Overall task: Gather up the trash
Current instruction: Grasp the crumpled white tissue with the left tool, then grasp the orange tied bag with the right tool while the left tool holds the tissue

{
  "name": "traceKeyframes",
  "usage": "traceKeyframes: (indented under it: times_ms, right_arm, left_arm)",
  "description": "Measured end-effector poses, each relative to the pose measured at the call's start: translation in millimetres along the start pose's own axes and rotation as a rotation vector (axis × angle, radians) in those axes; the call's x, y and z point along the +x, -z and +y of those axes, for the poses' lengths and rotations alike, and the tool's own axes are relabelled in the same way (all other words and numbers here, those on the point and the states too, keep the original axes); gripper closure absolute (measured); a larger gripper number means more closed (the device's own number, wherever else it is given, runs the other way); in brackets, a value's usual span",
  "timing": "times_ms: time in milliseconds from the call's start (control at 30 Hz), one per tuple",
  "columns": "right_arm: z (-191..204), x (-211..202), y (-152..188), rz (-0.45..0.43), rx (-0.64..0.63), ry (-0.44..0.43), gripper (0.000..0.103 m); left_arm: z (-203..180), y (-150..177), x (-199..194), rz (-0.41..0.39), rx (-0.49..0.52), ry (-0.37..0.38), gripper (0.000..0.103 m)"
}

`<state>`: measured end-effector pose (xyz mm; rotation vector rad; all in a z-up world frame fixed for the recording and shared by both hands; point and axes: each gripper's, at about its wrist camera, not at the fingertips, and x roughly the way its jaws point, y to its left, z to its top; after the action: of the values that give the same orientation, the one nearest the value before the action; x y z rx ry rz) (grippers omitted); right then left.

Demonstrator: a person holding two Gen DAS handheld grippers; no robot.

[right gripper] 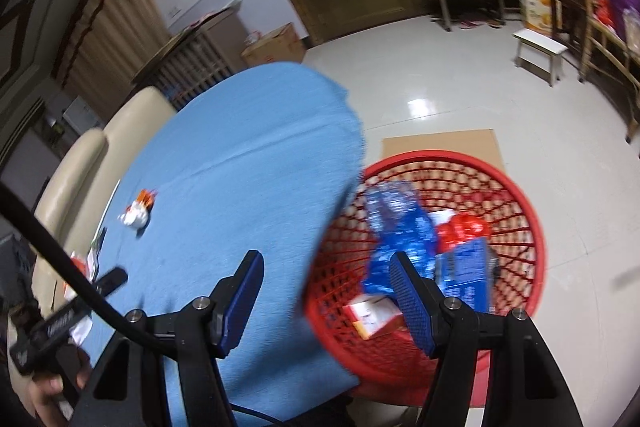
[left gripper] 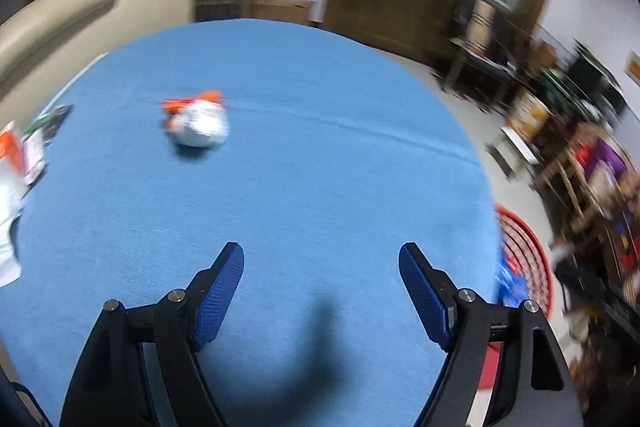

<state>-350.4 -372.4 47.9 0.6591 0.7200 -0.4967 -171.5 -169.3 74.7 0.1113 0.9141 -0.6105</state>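
The crumpled white and orange wrapper [left gripper: 197,121] is lying on the blue table [left gripper: 320,167], well out toward the far side of it and clear of the edge; the left gripper [left gripper: 321,291] is hanging over the near part of the table with its jaws standing apart and nothing between them, and the right gripper [right gripper: 326,293] is hanging over the table's edge, likewise spread and empty, with one finger over the cloth and the other over the red basket [right gripper: 520,195] standing on the floor just beside the table. The wrapper is looking light and soft, a thin film or paper ball that is likely giving under any squeeze and springing back a little; it is probably sliding easily on the cloth, so pinching it across its bulging white middle, rather than by the loose orange end, is seeming the surer hold. The basket is already holding blue and red packets [right gripper: 404,227] and a flat carton, though motion blur is smearing their print and shapes; more litter [left gripper: 24,155] is lying at the table's left rim, cut off by the frame, so what it is I cannot tell; a hand at the lower left of the right wrist view is only partly showing; the wrapper's underside is hidden.
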Motion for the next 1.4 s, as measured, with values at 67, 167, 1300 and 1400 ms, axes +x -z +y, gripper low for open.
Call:
traceKeyframes:
  times_ms: [67, 167, 1300, 1400]
  right_arm:
    - [11, 2, 1, 0.008, -0.025, -0.011, 0.034]
    - [29, 7, 5, 0.022, -0.063, -0.027, 0.034]
    - [190, 138, -25, 0.156, -0.348, -0.163, 0.034]
    - [232, 163, -31, 0.158, -0.391, -0.206, 0.034]
  left_arm:
    - [19, -15, 8, -0.021, -0.063, -0.046, 0.023]
    - [38, -36, 22, -0.047, -0.114, -0.093, 0.023]
    - [157, -23, 34, -0.006, -0.193, -0.261, 0.062]
    - [175, -13, 29, 0.001, -0.223, -0.286, 0.062]
